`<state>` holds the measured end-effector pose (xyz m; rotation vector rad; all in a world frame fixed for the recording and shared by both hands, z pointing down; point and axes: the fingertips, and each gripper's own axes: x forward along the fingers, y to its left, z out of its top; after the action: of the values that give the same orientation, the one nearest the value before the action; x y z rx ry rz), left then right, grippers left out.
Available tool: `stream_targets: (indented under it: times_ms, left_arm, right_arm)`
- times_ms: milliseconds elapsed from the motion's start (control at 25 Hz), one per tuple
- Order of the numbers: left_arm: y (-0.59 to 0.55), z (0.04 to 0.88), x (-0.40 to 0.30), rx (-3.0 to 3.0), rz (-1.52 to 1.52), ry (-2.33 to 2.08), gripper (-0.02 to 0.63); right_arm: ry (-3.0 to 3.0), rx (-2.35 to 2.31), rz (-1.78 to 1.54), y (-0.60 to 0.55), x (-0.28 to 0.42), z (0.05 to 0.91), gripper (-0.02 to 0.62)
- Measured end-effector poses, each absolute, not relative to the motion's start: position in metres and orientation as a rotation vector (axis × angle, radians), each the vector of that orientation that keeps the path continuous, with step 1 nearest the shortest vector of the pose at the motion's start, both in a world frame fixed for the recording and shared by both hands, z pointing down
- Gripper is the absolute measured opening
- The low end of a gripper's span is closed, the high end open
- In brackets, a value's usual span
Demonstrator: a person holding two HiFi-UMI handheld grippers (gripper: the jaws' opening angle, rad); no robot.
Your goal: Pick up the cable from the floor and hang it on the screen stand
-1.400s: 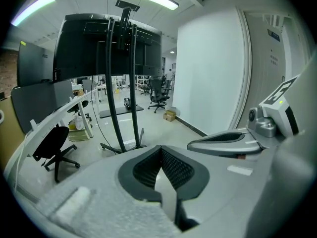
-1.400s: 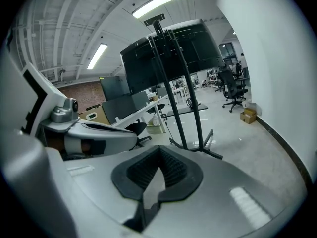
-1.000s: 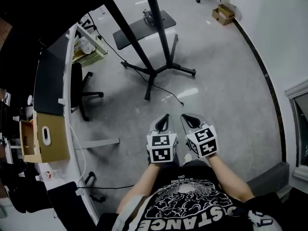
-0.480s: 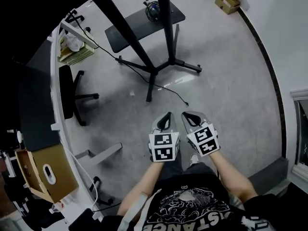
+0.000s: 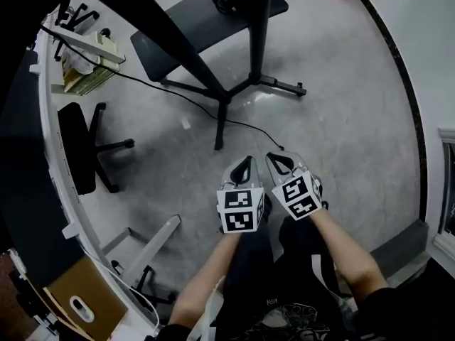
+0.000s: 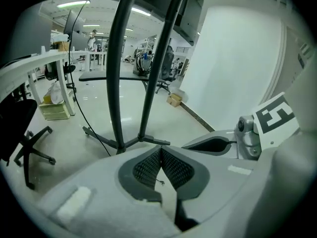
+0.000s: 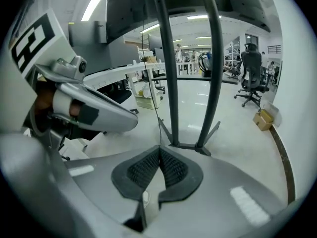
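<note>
In the head view a thin black cable (image 5: 249, 125) lies on the grey floor, running from the desk at the left to a loose end just ahead of my grippers. The black screen stand (image 5: 226, 96) rises from spread legs beyond it. My left gripper (image 5: 244, 166) and right gripper (image 5: 279, 162) are held side by side, both shut and empty. In the left gripper view the shut left gripper (image 6: 160, 150) faces the stand's poles (image 6: 118, 83). The right gripper view has the right gripper (image 7: 159, 150) shut, with the cable (image 7: 156, 108) and the stand (image 7: 169, 83) ahead.
A black office chair (image 5: 79, 144) stands by the curved white desk (image 5: 65, 215) at the left, with a cardboard box (image 5: 78, 305) under it. A dark low table (image 5: 206, 27) carries coiled cables behind the stand. The wall's baseboard (image 5: 404, 98) curves along the right.
The view has moved forward: the stand's base and the cable's loose end now lie closer to my grippers. Both grippers stay shut, side by side.
</note>
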<state>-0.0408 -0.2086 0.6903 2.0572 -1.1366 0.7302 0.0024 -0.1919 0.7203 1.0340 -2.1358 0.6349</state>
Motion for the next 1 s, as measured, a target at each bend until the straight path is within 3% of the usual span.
stream_targets:
  times_ms: [1000]
  left_arm:
    - [-0.28, 1.017, -0.08, 2.014, 0.762, -1.24, 0.0]
  right_arm:
    - [-2.081, 0.861, 0.561, -0.249, -0.006, 1.125, 0.04]
